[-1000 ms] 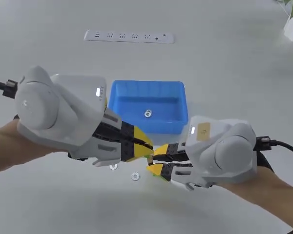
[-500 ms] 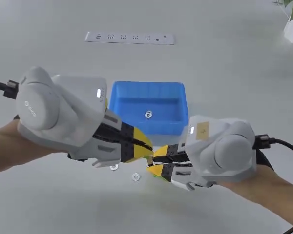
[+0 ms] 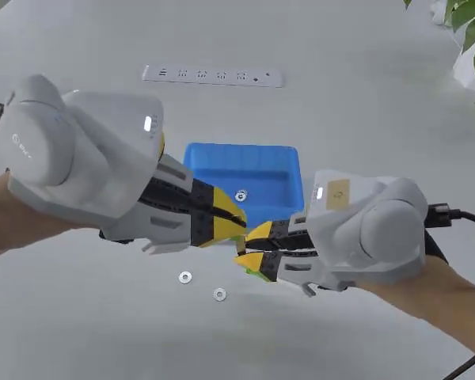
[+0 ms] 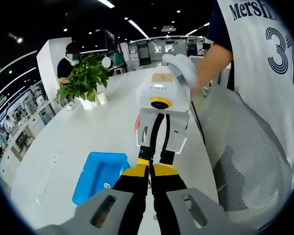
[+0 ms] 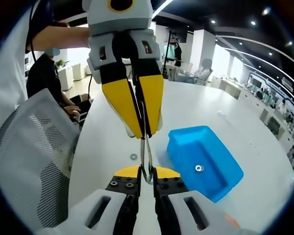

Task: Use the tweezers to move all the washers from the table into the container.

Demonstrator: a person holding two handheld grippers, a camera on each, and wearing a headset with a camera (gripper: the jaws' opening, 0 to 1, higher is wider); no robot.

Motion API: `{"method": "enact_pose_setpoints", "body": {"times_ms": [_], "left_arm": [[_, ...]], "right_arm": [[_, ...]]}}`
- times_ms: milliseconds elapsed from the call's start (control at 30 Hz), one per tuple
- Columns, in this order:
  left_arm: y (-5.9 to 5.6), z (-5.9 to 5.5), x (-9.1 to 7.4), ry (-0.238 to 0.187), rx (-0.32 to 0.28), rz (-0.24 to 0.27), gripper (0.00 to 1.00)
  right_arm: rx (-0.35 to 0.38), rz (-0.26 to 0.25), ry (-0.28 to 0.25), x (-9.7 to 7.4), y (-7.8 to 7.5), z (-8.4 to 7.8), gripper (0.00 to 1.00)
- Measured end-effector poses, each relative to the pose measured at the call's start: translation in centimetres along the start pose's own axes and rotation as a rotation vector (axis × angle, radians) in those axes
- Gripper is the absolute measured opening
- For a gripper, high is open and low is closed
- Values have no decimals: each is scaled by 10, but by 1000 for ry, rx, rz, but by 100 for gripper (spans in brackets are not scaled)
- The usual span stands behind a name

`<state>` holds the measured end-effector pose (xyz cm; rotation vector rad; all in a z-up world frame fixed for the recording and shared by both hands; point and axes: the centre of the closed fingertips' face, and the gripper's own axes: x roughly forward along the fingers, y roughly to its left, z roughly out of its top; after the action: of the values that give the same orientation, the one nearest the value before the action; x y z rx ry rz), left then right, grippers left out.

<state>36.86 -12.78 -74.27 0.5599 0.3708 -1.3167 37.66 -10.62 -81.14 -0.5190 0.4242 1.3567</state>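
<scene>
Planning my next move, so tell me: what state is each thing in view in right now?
left gripper: shut on the tweezers.
right gripper: shut on the tweezers' other end.
tweezers: held in the air between both grippers.
container: upright, open, holds one washer.
loose washers: two, lying flat outside the container, not yet picked.

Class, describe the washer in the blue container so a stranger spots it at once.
Find the blue container on the white table. One washer lies on its floor. Unlike the two washers on the bare table, it sits inside the walls.
</scene>
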Motion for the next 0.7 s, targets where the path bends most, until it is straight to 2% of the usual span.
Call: {"method": "enact_pose_setpoints", "body": {"times_ms": [167,433,700], "left_arm": [[12,7,-7,-18,6,26,6],[36,18,-13,-19,59,52,6],[59,19,-14,-8,89,57,6]], "right_arm": [[-40,-26,-7,-4,-14,12,10],[-65,-63,-30,-4,-38,29,10],[-75,-86,-50,0,-61,37,10]]}}
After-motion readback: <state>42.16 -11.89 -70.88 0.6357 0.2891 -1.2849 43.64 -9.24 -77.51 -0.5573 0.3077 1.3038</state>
